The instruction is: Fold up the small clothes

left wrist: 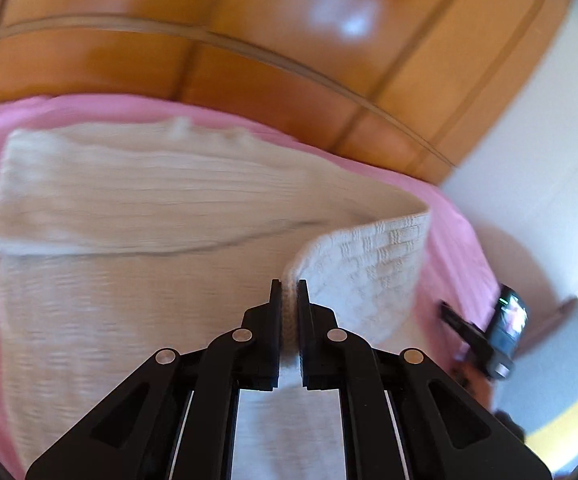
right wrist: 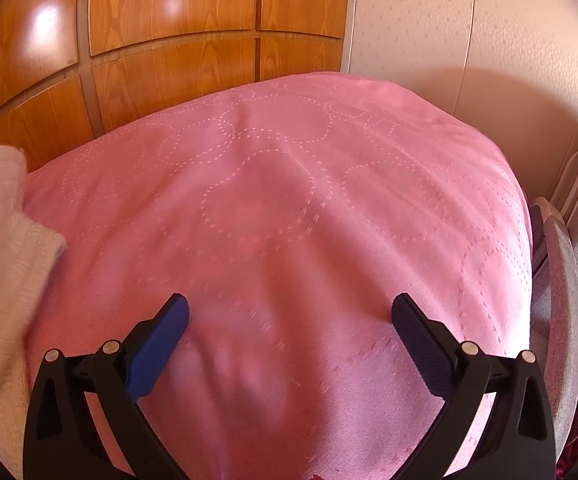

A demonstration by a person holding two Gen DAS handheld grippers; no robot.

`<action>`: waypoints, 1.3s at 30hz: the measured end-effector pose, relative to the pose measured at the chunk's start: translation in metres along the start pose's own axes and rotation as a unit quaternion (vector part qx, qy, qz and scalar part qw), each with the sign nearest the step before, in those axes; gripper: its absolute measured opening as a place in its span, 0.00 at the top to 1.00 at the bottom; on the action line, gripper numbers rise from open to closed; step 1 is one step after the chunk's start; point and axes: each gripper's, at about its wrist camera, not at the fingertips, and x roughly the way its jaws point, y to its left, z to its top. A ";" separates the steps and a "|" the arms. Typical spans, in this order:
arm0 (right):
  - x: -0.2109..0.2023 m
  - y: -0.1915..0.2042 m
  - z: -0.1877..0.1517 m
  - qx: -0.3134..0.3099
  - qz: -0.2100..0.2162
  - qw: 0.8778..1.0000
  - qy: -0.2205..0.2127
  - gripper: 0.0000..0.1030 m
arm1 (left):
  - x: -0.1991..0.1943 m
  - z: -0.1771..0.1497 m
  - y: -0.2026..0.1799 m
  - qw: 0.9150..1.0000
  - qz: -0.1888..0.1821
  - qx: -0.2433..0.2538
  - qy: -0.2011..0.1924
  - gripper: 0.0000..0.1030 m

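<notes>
A cream knitted garment point(left wrist: 137, 200) lies on the pink bedspread point(left wrist: 457, 240), with its far part folded over in a long band. My left gripper point(left wrist: 289, 292) is shut on the garment's right edge, which lifts up as a flap point(left wrist: 369, 264) beside the fingers. My right gripper point(right wrist: 289, 312) is open and empty, low over bare pink bedspread point(right wrist: 273, 184). The garment's edge shows at the far left of the right wrist view point(right wrist: 5, 248). The right gripper also shows at the right in the left wrist view point(left wrist: 485, 336).
Glossy wooden wardrobe doors point(right wrist: 169, 32) stand behind the bed. A pale wall point(right wrist: 449, 32) is to the right. A grey chair point(right wrist: 569, 272) stands at the bed's right edge.
</notes>
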 end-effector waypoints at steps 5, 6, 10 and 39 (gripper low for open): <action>-0.004 0.009 0.001 -0.031 0.000 1.000 0.002 0.02 | 0.006 -0.014 0.054 0.998 0.017 -0.063 0.000 0.94; -0.006 0.014 0.003 -0.048 0.005 0.999 0.003 0.02 | 0.007 -0.018 0.062 0.997 0.014 -0.075 0.000 0.94; -0.024 0.039 0.009 -0.103 0.064 0.993 -0.012 0.02 | 0.013 -0.037 0.083 0.990 -0.031 -0.136 -0.010 0.69; 0.010 0.167 0.029 -0.221 0.116 0.968 0.037 0.02 | 0.004 0.001 0.133 0.989 0.044 -0.116 -0.075 0.89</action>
